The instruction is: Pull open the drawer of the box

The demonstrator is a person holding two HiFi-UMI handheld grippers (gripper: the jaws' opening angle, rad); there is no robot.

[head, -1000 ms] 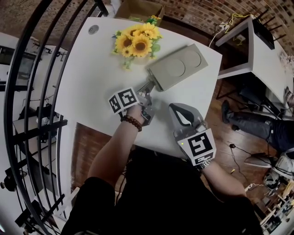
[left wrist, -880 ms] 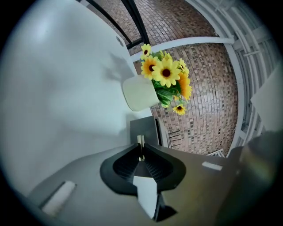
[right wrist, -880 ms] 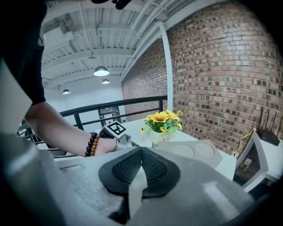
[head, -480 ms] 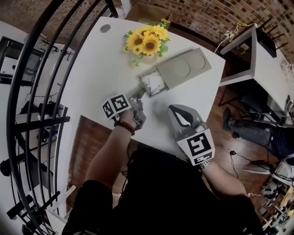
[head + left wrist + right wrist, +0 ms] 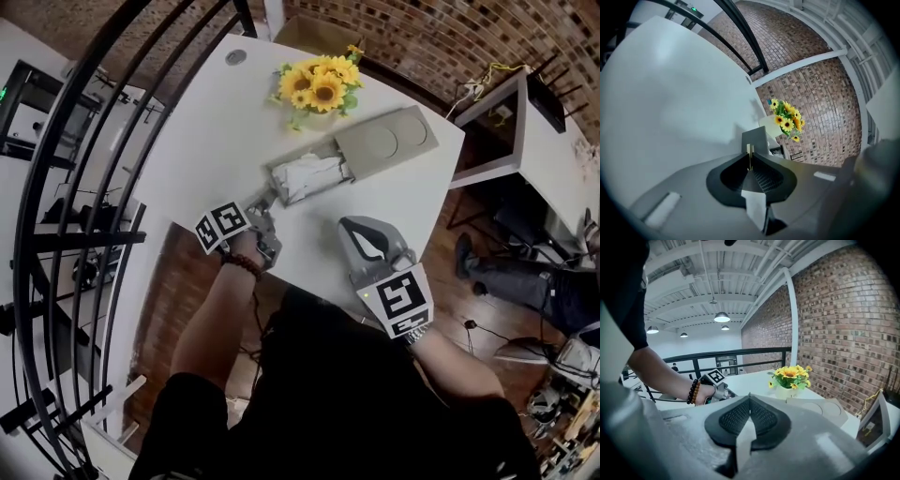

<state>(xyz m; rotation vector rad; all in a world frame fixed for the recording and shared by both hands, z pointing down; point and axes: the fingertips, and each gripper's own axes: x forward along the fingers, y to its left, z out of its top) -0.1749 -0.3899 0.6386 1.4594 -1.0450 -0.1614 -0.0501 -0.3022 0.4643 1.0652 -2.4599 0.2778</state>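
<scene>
A flat grey box point(image 5: 384, 142) lies on the white table point(image 5: 206, 141). Its drawer point(image 5: 305, 178) stands pulled out toward me, with crumpled white material inside. My left gripper point(image 5: 264, 200) is at the drawer's near end. In the left gripper view its jaws point(image 5: 750, 158) are closing on a thin tan pull tab point(image 5: 750, 151) fixed to the drawer front point(image 5: 755, 138). My right gripper point(image 5: 361, 227) hovers over the table's near edge, to the right of the drawer. It is shut point(image 5: 749, 401) and holds nothing.
A pot of sunflowers point(image 5: 323, 89) stands just beyond the box. A black railing point(image 5: 84, 187) runs along the left of the table, and the near table edge lies under both grippers. Another white table point(image 5: 525, 122) and a seated person's legs point(image 5: 511, 262) are at the right.
The left gripper has drawn back toward me with the tab in its jaws. The drawer has slid out of the box and its white contents now show. The right gripper has stayed in place.
</scene>
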